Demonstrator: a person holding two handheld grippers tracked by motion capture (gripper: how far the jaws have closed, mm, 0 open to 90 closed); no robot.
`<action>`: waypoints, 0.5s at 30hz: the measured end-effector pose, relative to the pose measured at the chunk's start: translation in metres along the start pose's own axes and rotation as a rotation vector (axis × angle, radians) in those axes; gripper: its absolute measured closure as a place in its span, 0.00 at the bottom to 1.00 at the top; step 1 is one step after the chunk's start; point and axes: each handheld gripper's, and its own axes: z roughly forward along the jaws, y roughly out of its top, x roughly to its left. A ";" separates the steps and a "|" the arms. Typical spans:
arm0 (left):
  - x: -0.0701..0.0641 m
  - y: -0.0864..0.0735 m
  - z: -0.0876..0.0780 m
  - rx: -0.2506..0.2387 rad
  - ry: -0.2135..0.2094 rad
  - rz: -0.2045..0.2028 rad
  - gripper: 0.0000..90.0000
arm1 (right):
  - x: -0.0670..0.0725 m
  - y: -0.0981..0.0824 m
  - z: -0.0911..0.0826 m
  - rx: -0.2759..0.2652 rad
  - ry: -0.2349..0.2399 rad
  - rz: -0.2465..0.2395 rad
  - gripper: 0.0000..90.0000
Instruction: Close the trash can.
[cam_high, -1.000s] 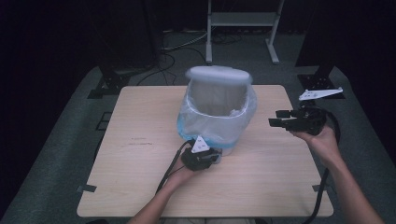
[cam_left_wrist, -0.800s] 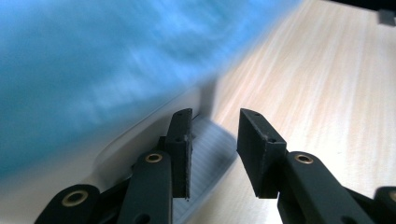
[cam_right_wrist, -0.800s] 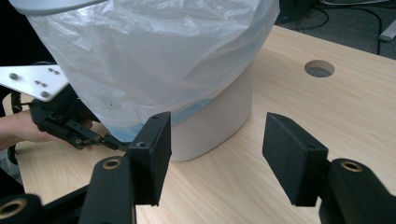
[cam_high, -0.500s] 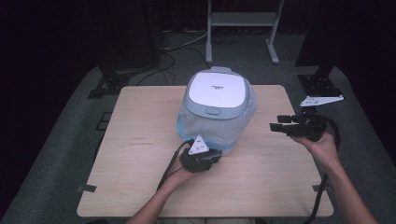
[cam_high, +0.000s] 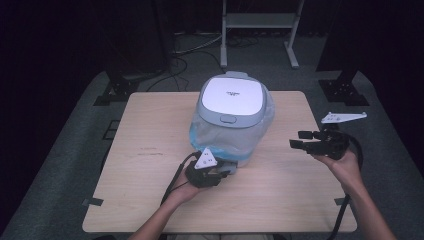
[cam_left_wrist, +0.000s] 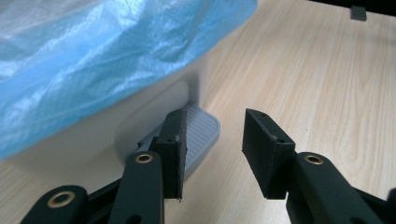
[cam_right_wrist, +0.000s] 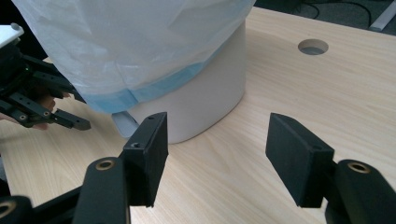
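A white pedal bin (cam_high: 220, 127) with a shut white lid (cam_high: 232, 95) stands mid-table, and a blue plastic bag (cam_high: 227, 145) is draped over its rim. Its grey pedal (cam_left_wrist: 201, 133) sticks out at the base. My left gripper (cam_high: 225, 172) sits just in front of that pedal. Its jaws (cam_left_wrist: 212, 154) have just been opening, and only bare table lies between them. My right gripper (cam_high: 297, 139) hovers to the right of the bin and points at it. It is open and has just been opening wider (cam_right_wrist: 219, 140), with nothing held. Past it I see the bin's base (cam_right_wrist: 201, 102) and the other gripper (cam_right_wrist: 32, 102).
The wooden table (cam_high: 150, 125) has a round hole (cam_right_wrist: 313, 46) behind the bin. A metal stand (cam_high: 260, 20) and cables (cam_high: 185, 50) lie on the floor beyond the far edge. Black tape (cam_high: 92, 202) marks the front left edge.
The bin's lid was raised one second ago and has dropped shut. My left gripper has lifted slightly by the pedal. My right gripper has sunk lower beside the bin.
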 end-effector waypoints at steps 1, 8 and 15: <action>0.000 -0.001 -0.003 0.002 0.002 -0.001 0.65 | 0.000 -0.001 0.000 -0.001 -0.003 0.000 0.41; 0.002 -0.004 -0.012 -0.007 0.002 -0.011 0.62 | -0.001 -0.010 0.000 -0.002 -0.004 0.010 0.41; 0.005 -0.009 -0.025 -0.014 0.011 -0.017 0.57 | -0.002 -0.020 0.001 -0.002 -0.014 0.019 0.41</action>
